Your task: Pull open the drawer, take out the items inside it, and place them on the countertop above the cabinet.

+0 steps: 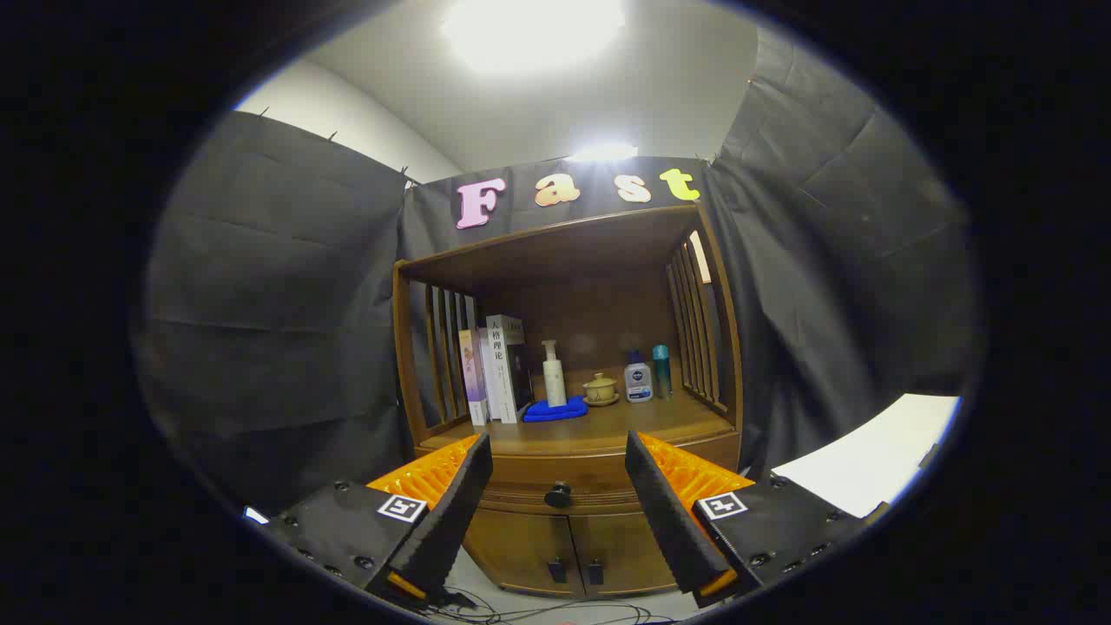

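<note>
A brown wooden cabinet stands ahead of me, and its drawer is closed under the countertop. The drawer's round dark knob sits between my two fingers, some way beyond them. My gripper is open and holds nothing. What lies inside the drawer is hidden.
On the countertop stand several books at the left, a white pump bottle on a blue cloth, a small lidded cup and two small bottles. Two lower doors sit below the drawer. Cables lie on the floor.
</note>
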`<action>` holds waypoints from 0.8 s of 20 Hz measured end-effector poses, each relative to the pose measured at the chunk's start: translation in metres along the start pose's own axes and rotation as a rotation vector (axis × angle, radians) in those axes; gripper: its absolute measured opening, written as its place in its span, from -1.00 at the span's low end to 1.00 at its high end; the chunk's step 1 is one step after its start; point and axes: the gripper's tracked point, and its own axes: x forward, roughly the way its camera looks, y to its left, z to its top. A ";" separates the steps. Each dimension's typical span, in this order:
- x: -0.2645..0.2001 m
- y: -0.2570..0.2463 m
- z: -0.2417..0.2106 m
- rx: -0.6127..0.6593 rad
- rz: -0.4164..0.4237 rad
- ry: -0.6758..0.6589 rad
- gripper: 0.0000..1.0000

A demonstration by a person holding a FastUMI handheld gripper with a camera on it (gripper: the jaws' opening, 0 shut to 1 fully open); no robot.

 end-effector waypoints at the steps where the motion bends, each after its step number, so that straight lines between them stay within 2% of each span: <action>1: 0.000 0.001 0.001 -0.005 -0.001 -0.007 0.95; 7: 0.038 0.028 0.052 0.049 0.057 -0.101 0.95; 14: 0.063 0.059 0.037 0.004 0.099 -0.135 0.95; 16: 0.073 0.070 0.013 0.003 0.122 -0.113 0.95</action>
